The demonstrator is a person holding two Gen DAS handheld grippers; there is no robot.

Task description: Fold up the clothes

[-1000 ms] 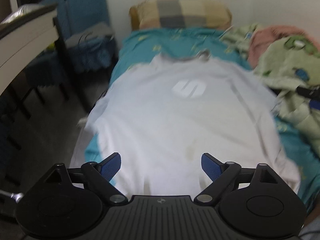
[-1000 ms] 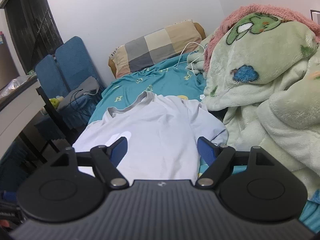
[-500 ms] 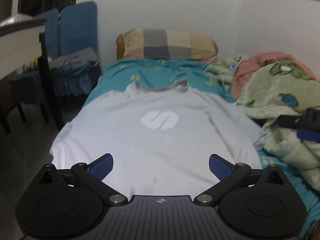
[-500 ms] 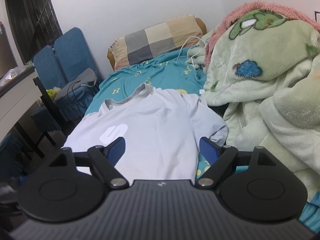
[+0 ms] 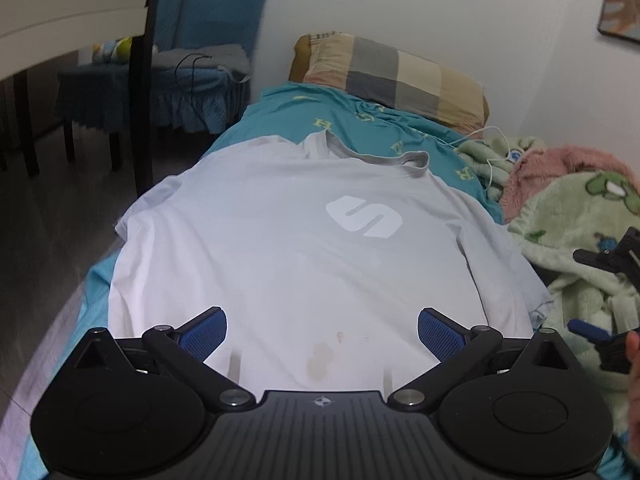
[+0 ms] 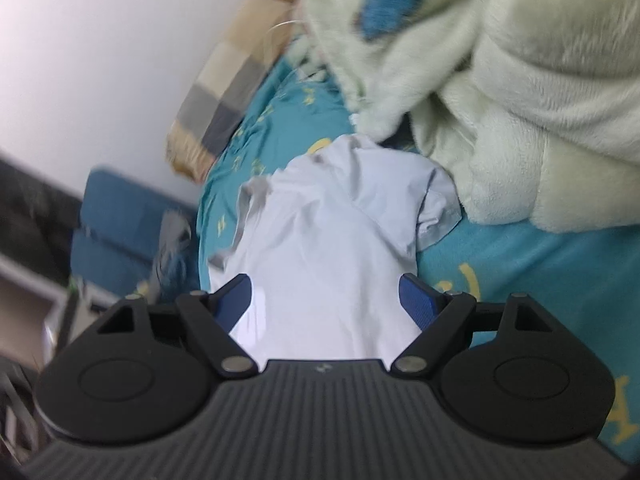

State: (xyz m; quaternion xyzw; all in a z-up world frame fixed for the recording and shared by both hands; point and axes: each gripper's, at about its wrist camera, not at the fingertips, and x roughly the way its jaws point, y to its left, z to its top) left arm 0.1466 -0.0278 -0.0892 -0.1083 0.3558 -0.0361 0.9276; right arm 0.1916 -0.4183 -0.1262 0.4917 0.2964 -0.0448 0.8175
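Note:
A pale grey-white T-shirt (image 5: 288,248) with a white S logo lies spread flat, front up, on the teal bed sheet (image 5: 360,128), collar toward the pillow. My left gripper (image 5: 322,330) is open and empty above the shirt's lower hem. My right gripper (image 6: 326,294) is open and empty, tilted, over the shirt (image 6: 332,240) near its right sleeve (image 6: 436,208). The right gripper also shows at the right edge of the left wrist view (image 5: 612,292).
A fluffy green and pink blanket (image 5: 580,216) is piled along the bed's right side (image 6: 500,92). A checked pillow (image 5: 392,80) lies at the head. A blue chair (image 5: 200,48) and a white desk (image 5: 60,12) stand left of the bed.
The left gripper has shifted left and turned right, so the shirt sits further right in view. The right gripper has rolled and dropped closer to the right sleeve and blanket.

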